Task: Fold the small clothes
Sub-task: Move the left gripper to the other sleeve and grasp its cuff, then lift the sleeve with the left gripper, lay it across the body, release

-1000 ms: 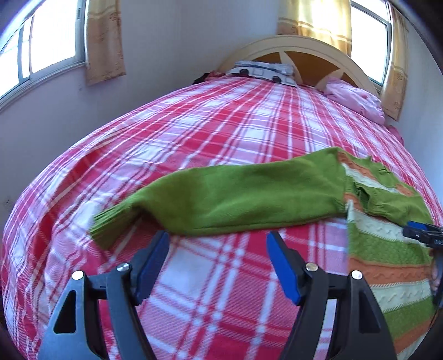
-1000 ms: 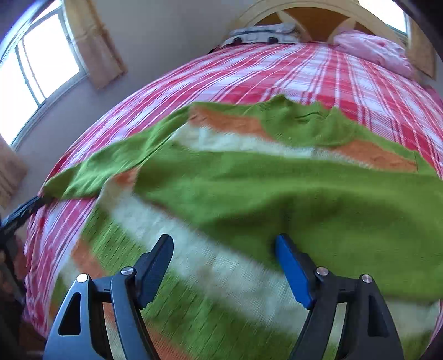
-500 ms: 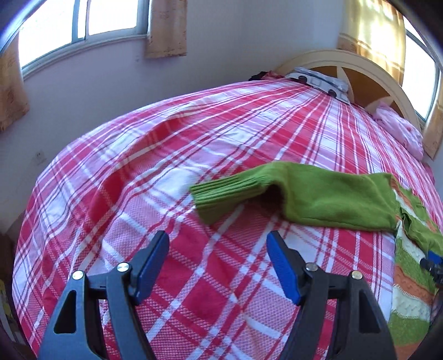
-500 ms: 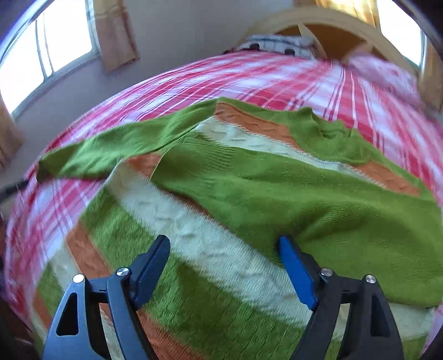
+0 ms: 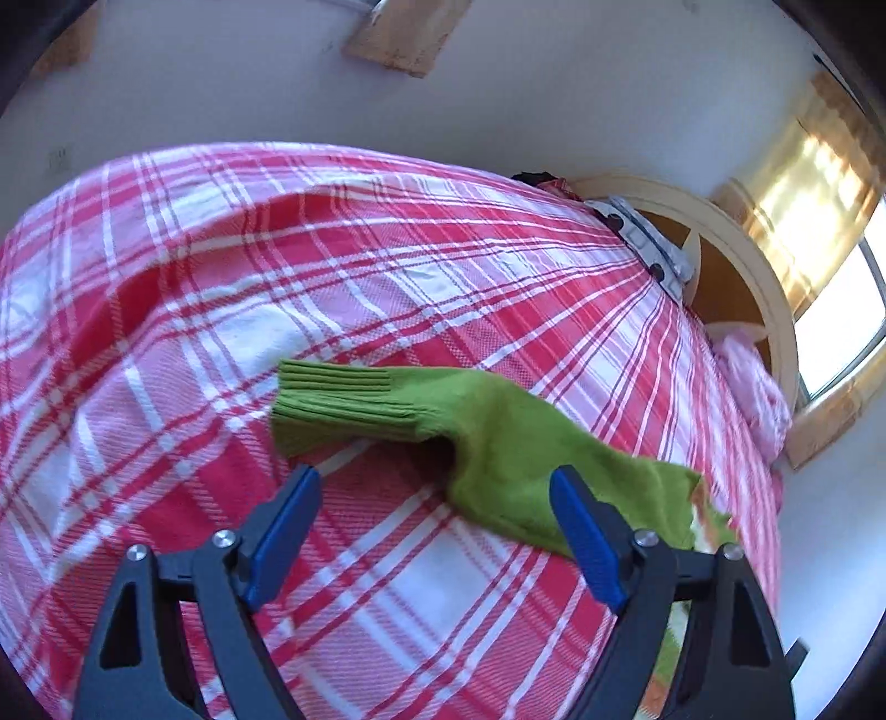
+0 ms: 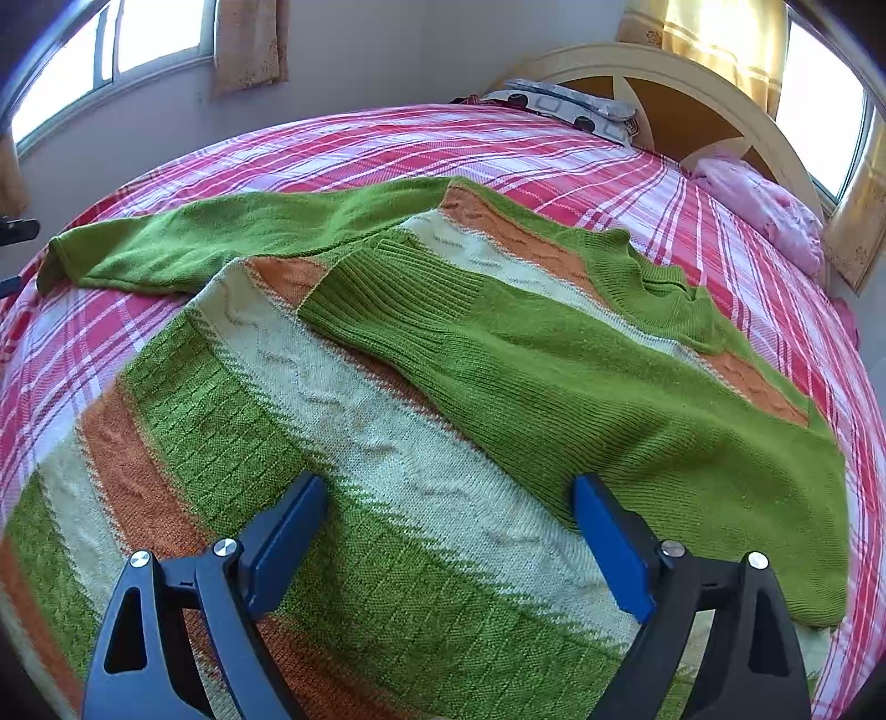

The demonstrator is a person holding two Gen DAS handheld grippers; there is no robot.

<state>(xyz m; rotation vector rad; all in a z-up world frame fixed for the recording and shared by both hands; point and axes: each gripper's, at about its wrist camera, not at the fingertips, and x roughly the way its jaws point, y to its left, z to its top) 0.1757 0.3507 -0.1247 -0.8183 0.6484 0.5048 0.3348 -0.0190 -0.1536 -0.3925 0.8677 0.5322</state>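
Observation:
A small green, cream and orange striped sweater (image 6: 343, 421) lies flat on the red plaid bedspread (image 6: 387, 144). One green sleeve (image 6: 498, 354) is folded across its body. The other green sleeve (image 5: 487, 437) stretches out sideways, its ribbed cuff (image 5: 338, 404) just ahead of my left gripper (image 5: 434, 498). That gripper's jaws are opening, with only bedspread between them; its right finger overlaps the sleeve in the picture. My right gripper (image 6: 448, 504) hovers over the sweater's lower body, its jaws opening too, gripping nothing.
The wooden headboard (image 6: 664, 72) stands at the bed's far end with a patterned pillow (image 6: 570, 105) and a pink cloth bundle (image 6: 764, 210). Walls, windows (image 6: 144, 39) and curtains ring the bed. The left gripper's dark tip (image 6: 16, 230) pokes in at the right wrist view's left edge.
My left gripper slid left along the outstretched sleeve to its cuff, rolled, and its jaws widened. The right gripper's view steadied over the sweater body, its jaws spreading slightly.

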